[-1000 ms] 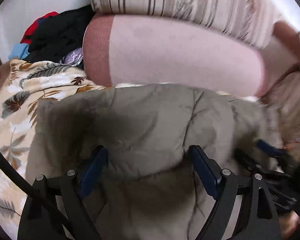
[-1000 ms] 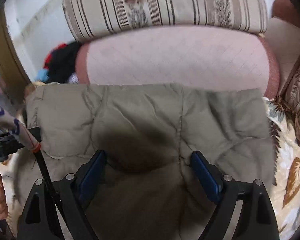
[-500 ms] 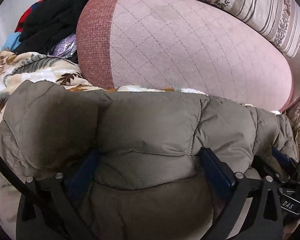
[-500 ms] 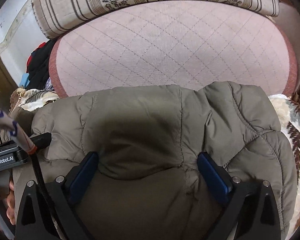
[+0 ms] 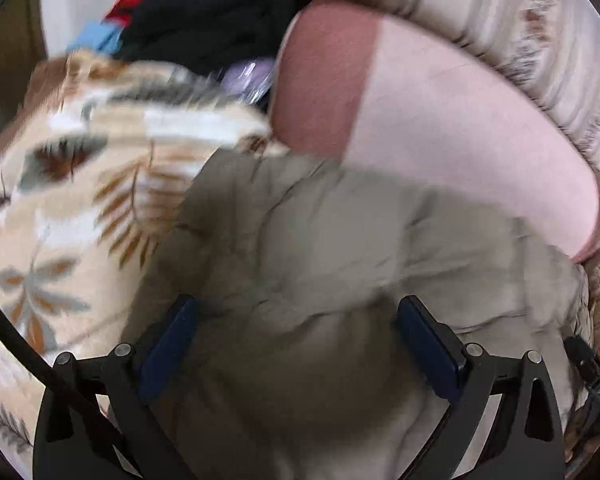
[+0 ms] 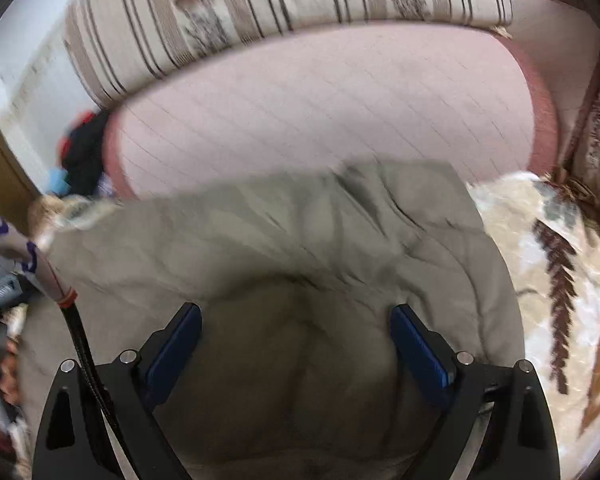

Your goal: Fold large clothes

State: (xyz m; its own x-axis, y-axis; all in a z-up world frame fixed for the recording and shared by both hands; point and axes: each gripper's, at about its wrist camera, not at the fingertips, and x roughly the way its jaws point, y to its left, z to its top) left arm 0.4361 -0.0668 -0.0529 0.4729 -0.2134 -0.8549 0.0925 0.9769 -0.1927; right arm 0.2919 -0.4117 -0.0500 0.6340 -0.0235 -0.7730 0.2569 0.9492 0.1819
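Observation:
An olive-grey quilted jacket (image 5: 340, 248) lies on a leaf-patterned blanket (image 5: 72, 200) in front of a pink quilted cushion (image 5: 440, 128). It also shows in the right wrist view (image 6: 300, 240). My left gripper (image 5: 296, 332) is open, its blue-padded fingers (image 5: 172, 340) spread wide just above the jacket's near part. My right gripper (image 6: 296, 336) is open too, fingers (image 6: 416, 344) spread over the jacket's near edge. Neither holds cloth. Both views are motion-blurred.
A striped pillow (image 6: 300, 0) rests on the pink cushion (image 6: 320, 112). A heap of black, red and blue clothes (image 5: 204, 20) sits at the far left. The other gripper's body (image 5: 592, 380) is at the jacket's right edge. The blanket (image 6: 560, 280) extends right.
Both grippers have pulled back and up from the jacket. The puffed fold seen half a second ago now lies flatter. The left view has swung left, showing more blanket.

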